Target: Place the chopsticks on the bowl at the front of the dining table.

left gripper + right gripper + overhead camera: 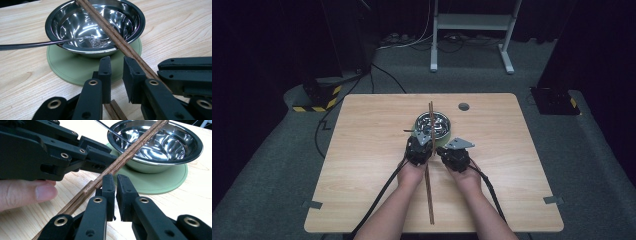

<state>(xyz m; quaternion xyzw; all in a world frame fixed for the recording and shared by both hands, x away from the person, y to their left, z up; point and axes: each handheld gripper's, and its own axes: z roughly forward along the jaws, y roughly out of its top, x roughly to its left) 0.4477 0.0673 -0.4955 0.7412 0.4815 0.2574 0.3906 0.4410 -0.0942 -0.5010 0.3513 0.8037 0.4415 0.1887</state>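
Note:
A steel bowl (442, 122) stands on a round green mat (75, 68) at the table's middle. A metal utensil (25, 46) lies in it, handle out to one side. Long brown wooden chopsticks (429, 190) run from the bowl's rim back toward the near edge, their far ends propped on the bowl (170, 145). My left gripper (117, 62) sits left of the sticks, its jaws a narrow gap apart with nothing between; the sticks (112, 35) pass outside one jaw. My right gripper (115, 178) sits right of them, jaws almost together and empty, with the sticks (130, 150) alongside.
The wooden table (362, 150) has a grey cable hole (463, 106) behind the bowl. Both cables trail back along the person's forearms. A thumb (32, 192) rests by the sticks. Beyond the table stand a white frame (472, 22) and a yellow-black striped base (317, 102).

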